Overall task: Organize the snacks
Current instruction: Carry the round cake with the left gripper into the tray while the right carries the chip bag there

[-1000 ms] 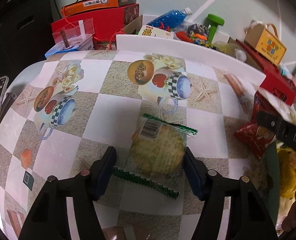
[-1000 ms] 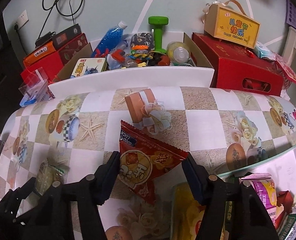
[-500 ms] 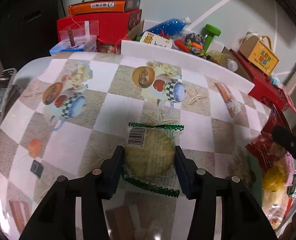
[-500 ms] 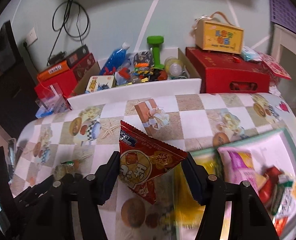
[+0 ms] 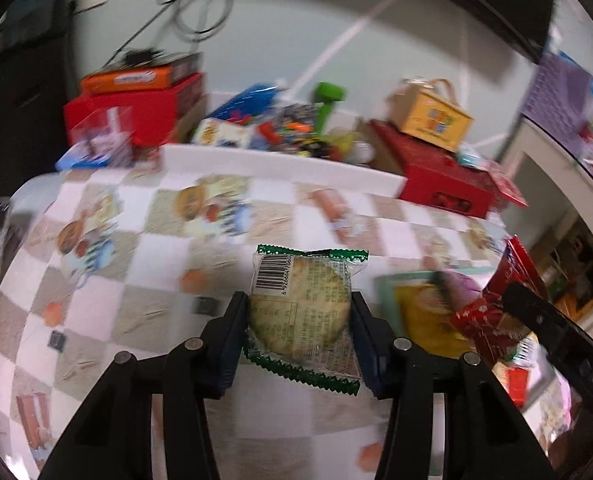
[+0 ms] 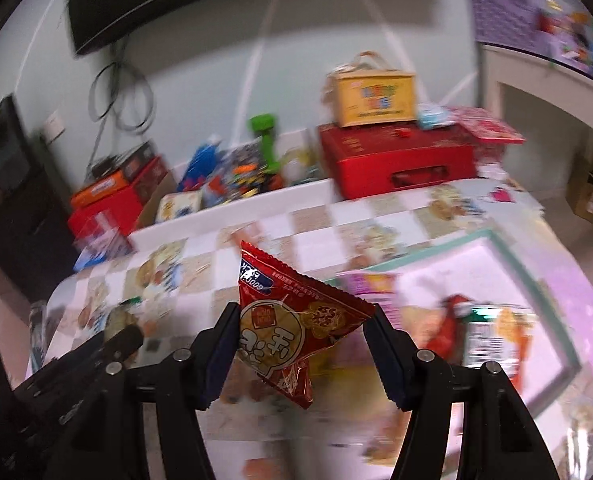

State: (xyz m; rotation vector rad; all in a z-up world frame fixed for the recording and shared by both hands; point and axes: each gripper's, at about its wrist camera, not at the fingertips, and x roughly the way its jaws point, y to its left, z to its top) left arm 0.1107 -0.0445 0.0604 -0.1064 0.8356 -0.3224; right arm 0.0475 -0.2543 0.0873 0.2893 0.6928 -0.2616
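Note:
My left gripper (image 5: 299, 316) is shut on a round rice cracker in a clear, green-edged wrapper (image 5: 302, 308), held up above the checkered tablecloth (image 5: 136, 312). My right gripper (image 6: 302, 332) is shut on a red snack packet (image 6: 292, 320), also lifted off the table. In the left wrist view the red snack packet (image 5: 496, 312) and a black finger of the right gripper (image 5: 556, 320) show at the right edge. A teal-rimmed white tray (image 6: 536, 272) with several snack packs lies on the table to the right, below the red packet.
Behind the table a white box wall (image 5: 280, 164) fronts clutter: red boxes (image 6: 396, 160), a yellow gift box (image 6: 372, 96), a green dumbbell (image 6: 266, 136), a blue bottle (image 5: 244, 100). A white cabinet (image 6: 556, 92) stands at right.
The left gripper closed on the cracker pack and lifted it off the cloth. Both grippers rose and swung right; the tray has come into the right wrist view.

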